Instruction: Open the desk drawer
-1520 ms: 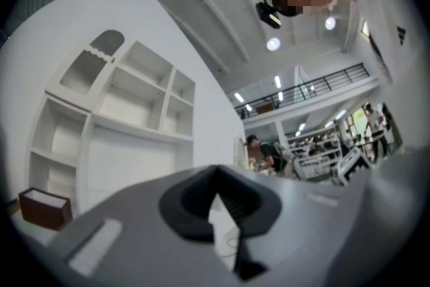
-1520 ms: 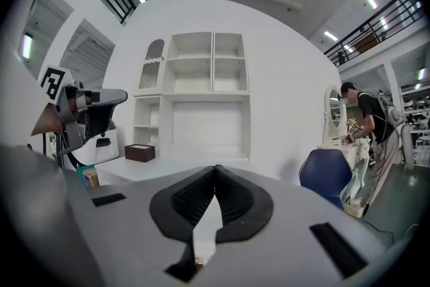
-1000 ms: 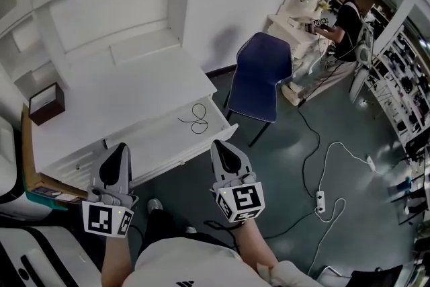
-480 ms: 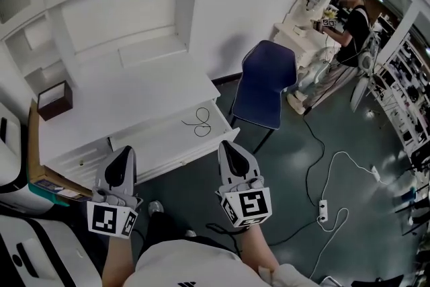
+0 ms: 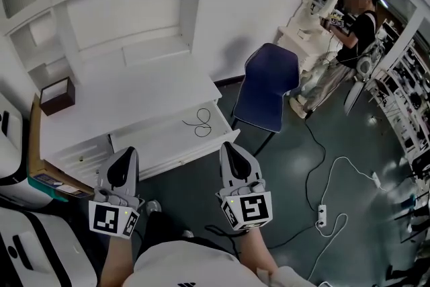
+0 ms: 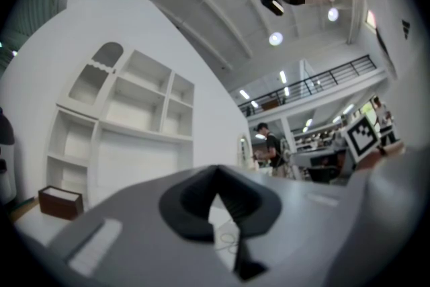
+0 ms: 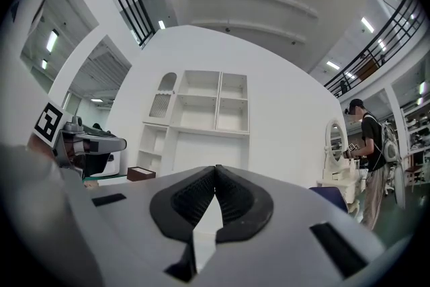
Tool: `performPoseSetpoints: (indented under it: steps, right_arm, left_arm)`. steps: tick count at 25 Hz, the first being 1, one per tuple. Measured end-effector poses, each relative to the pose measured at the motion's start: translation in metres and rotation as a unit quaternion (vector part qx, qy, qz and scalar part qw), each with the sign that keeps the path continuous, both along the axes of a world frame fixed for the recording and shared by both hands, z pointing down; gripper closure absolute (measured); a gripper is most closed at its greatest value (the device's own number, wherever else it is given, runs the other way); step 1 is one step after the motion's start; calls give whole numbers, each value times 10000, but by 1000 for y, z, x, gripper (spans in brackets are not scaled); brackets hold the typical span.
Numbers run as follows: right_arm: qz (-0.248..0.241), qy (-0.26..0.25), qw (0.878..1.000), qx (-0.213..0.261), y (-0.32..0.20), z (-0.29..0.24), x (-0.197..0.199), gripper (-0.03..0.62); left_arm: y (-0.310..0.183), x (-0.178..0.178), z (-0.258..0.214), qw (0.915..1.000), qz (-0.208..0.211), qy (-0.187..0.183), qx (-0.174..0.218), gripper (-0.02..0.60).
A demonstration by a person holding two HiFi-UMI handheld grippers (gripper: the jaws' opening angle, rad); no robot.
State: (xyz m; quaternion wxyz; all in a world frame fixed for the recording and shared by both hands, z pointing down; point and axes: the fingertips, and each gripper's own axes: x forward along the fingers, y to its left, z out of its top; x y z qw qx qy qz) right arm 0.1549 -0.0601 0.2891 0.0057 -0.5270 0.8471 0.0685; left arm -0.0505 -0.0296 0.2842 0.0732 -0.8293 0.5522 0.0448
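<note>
The left gripper (image 5: pixel 126 156) and the right gripper (image 5: pixel 230 148) hang just in front of the drawer (image 5: pixel 181 151), one at each end of its front panel. Each has its fingers pressed together on nothing, which both gripper views confirm. Over the last second little has changed. The drawer sits as far out as it did a second ago, and both grippers have only drifted a little at its front without closing on any part of it. I take that to mean the pull is over and the task is done or nearly so, with the hands simply clear of the drawer. The drawer is a wide, shallow white tray, pulled well out from under the worktop (image 5: pixel 127 104). Its inside is open to view and bare except for a thin dark cord (image 5: pixel 199 123) looped near its right end. I cannot make out a handle on the front panel. Beyond the drawer, a small brown box (image 5: pixel 56 95) stands at the worktop's far left corner, with empty white shelves (image 5: pixel 121 3) rising behind it. To the drawer's right stands a blue chair (image 5: pixel 269 87).
</note>
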Motion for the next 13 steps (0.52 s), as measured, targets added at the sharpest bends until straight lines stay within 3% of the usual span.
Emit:
performPoseSetpoints:
  steps: [13]
  right_arm:
    - [-48,-126,9999,-4,7,-3,-2,594]
  left_arm:
    - [9,1,1,10000,-34,-26,-55,577]
